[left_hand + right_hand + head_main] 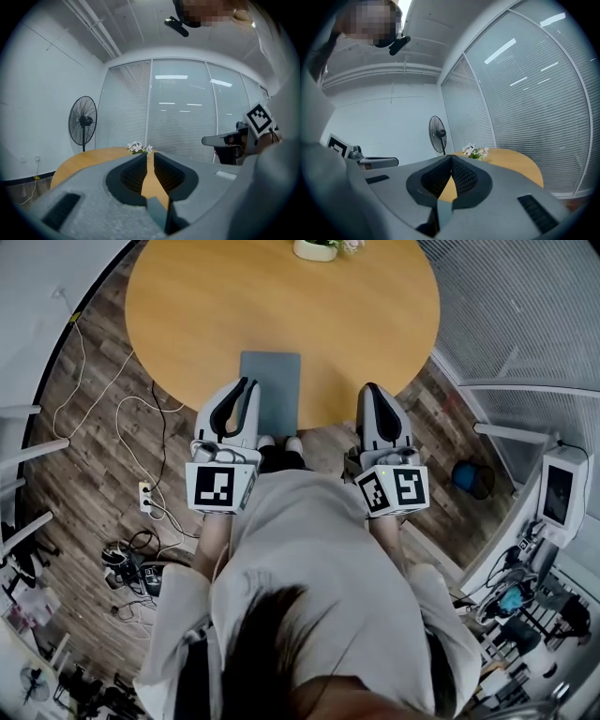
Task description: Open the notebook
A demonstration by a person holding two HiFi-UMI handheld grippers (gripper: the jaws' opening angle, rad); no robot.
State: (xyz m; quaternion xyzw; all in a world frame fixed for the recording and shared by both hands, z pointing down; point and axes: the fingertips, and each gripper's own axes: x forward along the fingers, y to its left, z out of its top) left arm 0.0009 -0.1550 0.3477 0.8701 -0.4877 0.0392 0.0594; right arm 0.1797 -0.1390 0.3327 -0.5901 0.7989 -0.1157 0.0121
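So far nothing is done: the grey notebook (270,390) lies closed at the near edge of the round tabletop (281,306). The left tool (247,385) is just beside its left edge, jaws a narrow slit apart and empty. The right tool (372,390), off to its right, is closed on nothing. Catching and lifting the cover remains.

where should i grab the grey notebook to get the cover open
Probably the cover's front corner on the free long edge. The grey notebook lies flat and closed, its near short edge about at the table rim, so come in low from the person's side and lift only the cover. Which long edge is the spine can't be made out from here; settle that first.
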